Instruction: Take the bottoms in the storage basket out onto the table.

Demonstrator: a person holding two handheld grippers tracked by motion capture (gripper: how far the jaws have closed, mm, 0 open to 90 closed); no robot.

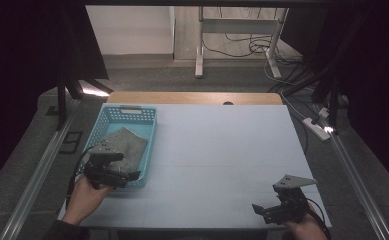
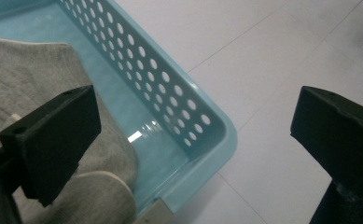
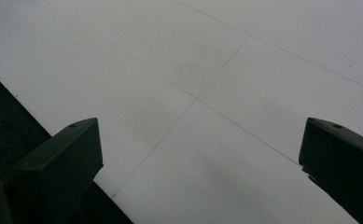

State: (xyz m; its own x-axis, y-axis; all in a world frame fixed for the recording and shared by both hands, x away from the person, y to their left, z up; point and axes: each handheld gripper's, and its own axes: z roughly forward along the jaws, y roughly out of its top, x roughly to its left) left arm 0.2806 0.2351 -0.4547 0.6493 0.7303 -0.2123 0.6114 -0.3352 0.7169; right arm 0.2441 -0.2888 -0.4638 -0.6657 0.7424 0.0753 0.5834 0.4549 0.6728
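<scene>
A light blue perforated basket (image 1: 153, 142) stands at the table's left side, with a folded grey cloth (image 1: 126, 143) lying inside it. My left gripper (image 1: 130, 177) hovers at the basket's near right corner, held by a hand. In the left gripper view its jaws stand wide apart, open, with the basket's corner (image 2: 216, 116) between them and the grey cloth (image 2: 30, 70) behind the left jaw. My right gripper (image 1: 261, 211) is near the table's front right edge, open over bare table (image 3: 198, 93), nothing between its jaws.
The pale blue table top (image 1: 222, 150) has a wooden strip (image 1: 192, 97) along its far edge. Metal rails run down both sides. A power strip (image 1: 316, 128) and cables lie on the floor at the right. The table's front edge (image 3: 53, 140) drops off to dark floor.
</scene>
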